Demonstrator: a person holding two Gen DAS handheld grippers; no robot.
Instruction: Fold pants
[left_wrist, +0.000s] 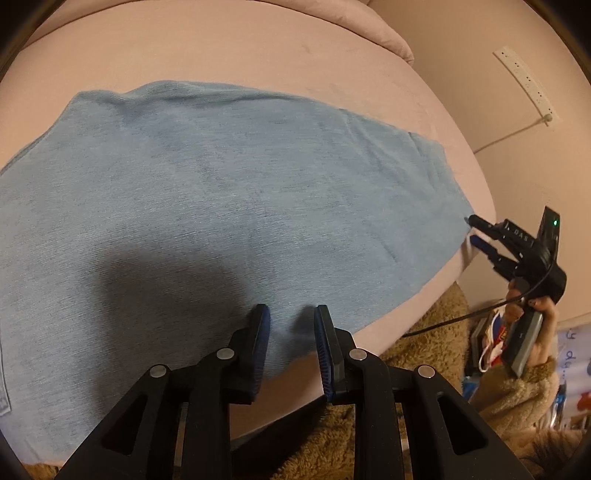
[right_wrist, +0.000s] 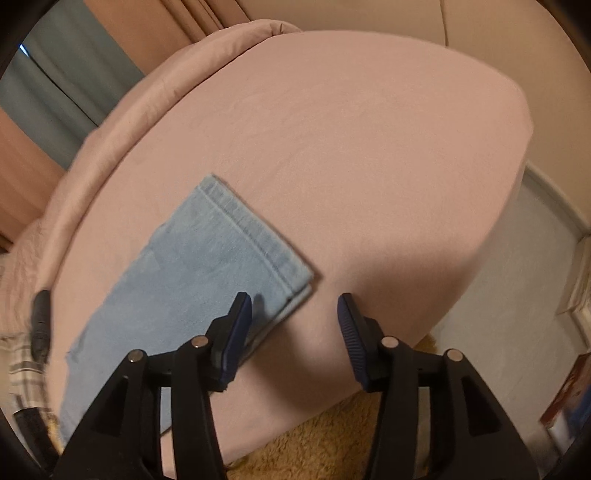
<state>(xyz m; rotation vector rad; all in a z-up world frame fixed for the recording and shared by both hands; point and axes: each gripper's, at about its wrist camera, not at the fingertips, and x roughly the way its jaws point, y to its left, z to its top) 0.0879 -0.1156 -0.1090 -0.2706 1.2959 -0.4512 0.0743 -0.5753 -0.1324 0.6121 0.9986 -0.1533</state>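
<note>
Light blue denim pants (left_wrist: 221, 184) lie spread on a pink bed (left_wrist: 221, 55). My left gripper (left_wrist: 291, 332) is at their near edge, and bunched fabric fills the narrow gap between its blue pads. My right gripper (left_wrist: 472, 230), held by a hand (left_wrist: 543, 314), sits at the hem corner on the right with its fingers apart. In the right wrist view the doubled hem end of the pants (right_wrist: 207, 266) lies flat on the bed (right_wrist: 332, 147). There the right gripper (right_wrist: 295, 310) stands open, its left finger over the hem corner and its right finger over bare sheet.
The bed's edge curves just past the hem, with a brown shaggy rug (left_wrist: 436, 325) below it. A white power strip (left_wrist: 524, 81) with a cord hangs on the wall at the right. Books and clutter (left_wrist: 491, 343) lie on the floor by the hand.
</note>
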